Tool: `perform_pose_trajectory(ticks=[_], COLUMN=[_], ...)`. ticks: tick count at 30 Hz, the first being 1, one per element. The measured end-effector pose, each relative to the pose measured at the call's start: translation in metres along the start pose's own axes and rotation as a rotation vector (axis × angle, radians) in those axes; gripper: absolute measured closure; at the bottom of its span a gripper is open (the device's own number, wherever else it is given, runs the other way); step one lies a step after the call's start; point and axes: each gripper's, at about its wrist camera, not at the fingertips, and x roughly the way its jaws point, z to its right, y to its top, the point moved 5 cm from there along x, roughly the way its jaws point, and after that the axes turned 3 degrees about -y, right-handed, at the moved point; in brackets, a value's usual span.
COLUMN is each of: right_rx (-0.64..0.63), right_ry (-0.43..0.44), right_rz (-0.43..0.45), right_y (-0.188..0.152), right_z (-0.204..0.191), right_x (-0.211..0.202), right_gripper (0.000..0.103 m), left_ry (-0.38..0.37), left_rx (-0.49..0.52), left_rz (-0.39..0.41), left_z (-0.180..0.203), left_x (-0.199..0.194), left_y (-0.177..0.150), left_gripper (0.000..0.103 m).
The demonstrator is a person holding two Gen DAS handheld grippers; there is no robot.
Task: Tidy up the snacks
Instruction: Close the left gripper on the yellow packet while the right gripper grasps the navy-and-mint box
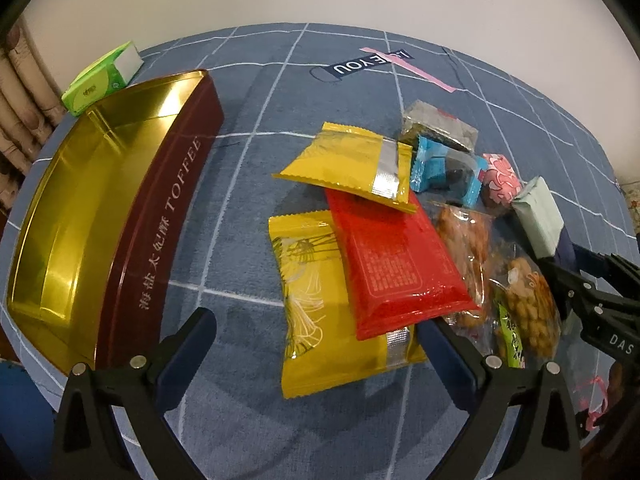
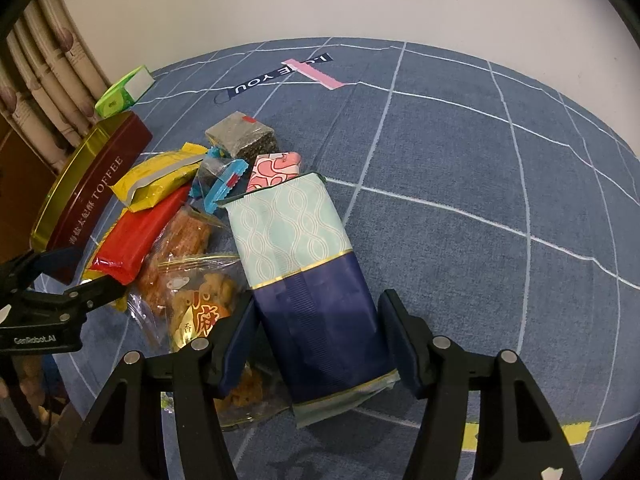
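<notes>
The mint-and-navy packet [image 2: 304, 280] lies between the fingers of your right claw [image 2: 320, 344], its long axis running straight away from the claw, navy end nearest you, mint end pointing at the pink patterned packet [image 2: 274, 170] beyond. The right claw stands about half open; its left pad touches the navy side, while the right pad shows a sliver of gap — I cannot tell whether it grips.

Just left of that claw, clear bags of fried snacks [image 2: 200, 300] crowd the packet's side, then the red packet [image 2: 140, 236] and a yellow packet [image 2: 160, 184] further left. The toffee tin [image 2: 94, 196] sits beyond, open and well apart.

Your left claw [image 1: 316, 344] hangs wide, holding nothing, over another yellow packet [image 1: 320, 280], the tin to its left on the blue checked worktop [image 2: 480, 200].
</notes>
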Motion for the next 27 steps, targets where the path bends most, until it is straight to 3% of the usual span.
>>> perform_pose_trajectory(ticks=[2, 4, 6, 19, 27], right_rx=[-0.003, -0.004, -0.002, 0.029, 0.041], right_ry=[-0.002, -0.006, -0.007, -0.021, -0.041], right_rz=[-0.001, -0.001, -0.002, -0.012, -0.019], right_y=[0.000, 0.000, 0.000, -0.007, -0.018], right_z=[0.000, 0.000, 0.000, 0.001, 0.000], right_x=[0.000, 0.001, 0.000, -0.004, -0.008], right_gripper=[0.045, 0.045, 0.045, 0.047, 0.053], left_ry=[-0.010, -0.044, -0.086, -0.057, -0.058], left_rx=[0.001, -0.002, -0.015, 0.069, 0.111], left_rz=[-0.004, -0.017, -0.023, -0.018, -0.020], left_z=[0.000, -0.001, 0.000, 0.000, -0.002], left_x=[0.001, 0.002, 0.002, -0.015, -0.028], left_y=[0.000, -0.002, -0.003, -0.017, -0.033], left_gripper=[0.006, 0.026, 0.038, 0.043, 0.043])
